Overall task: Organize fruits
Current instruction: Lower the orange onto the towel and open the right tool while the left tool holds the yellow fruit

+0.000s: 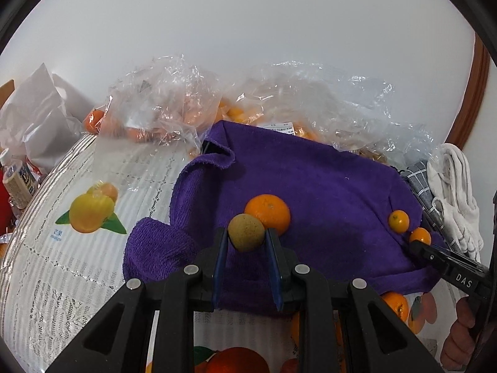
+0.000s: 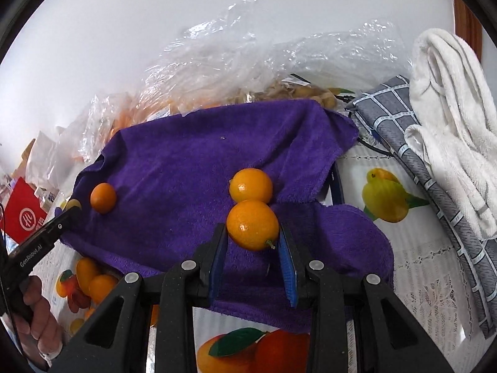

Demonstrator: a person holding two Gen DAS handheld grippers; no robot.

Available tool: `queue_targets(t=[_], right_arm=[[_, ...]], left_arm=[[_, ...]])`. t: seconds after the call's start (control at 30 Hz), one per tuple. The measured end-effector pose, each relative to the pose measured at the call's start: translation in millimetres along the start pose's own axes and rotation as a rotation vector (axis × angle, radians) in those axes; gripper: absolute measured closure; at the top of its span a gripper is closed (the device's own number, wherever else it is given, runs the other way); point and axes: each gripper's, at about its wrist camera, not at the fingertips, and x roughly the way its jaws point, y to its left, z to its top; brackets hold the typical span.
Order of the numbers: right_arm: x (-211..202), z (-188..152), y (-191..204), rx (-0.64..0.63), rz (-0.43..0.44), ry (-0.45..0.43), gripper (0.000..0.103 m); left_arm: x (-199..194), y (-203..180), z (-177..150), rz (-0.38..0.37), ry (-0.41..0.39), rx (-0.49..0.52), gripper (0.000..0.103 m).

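Note:
A purple towel is spread on the table. My left gripper is shut on a round brownish-green fruit, just above the towel. Right behind that fruit an orange mandarin lies on the towel. In the right wrist view my right gripper is shut on a small orange kumquat, which touches a second kumquat lying on the towel. The same mandarin shows at the left, beside the left gripper. The right gripper is at the right edge of the left wrist view.
Crumpled clear plastic bags holding orange fruit lie along the wall behind the towel. A white towel and a grey checked cloth sit at the right. The tablecloth has printed fruit. A bottle stands far left.

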Motion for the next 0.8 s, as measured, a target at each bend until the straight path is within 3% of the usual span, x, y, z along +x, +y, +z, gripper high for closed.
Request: queue_targets(t=[0.43, 0.6, 0.8], right_arm=[[-1.8, -3.9, 6.2, -0.047, -0.028, -0.022, 0.069], [-5.0, -4.2, 5.7, -0.043, -0.045, -0.038, 0.051], [-17.7, -5.6, 4.0, -0.03, -0.037, -0.085, 0.049]], left_arm=[[1.2, -1.6, -1.2, 0.007, 0.002, 0.016, 0.08], [1.2, -2.4, -1.6, 0.01, 0.001, 0.021, 0.08], [1.4, -1.9, -1.5, 0.003, 0.0, 0.009, 0.079]])
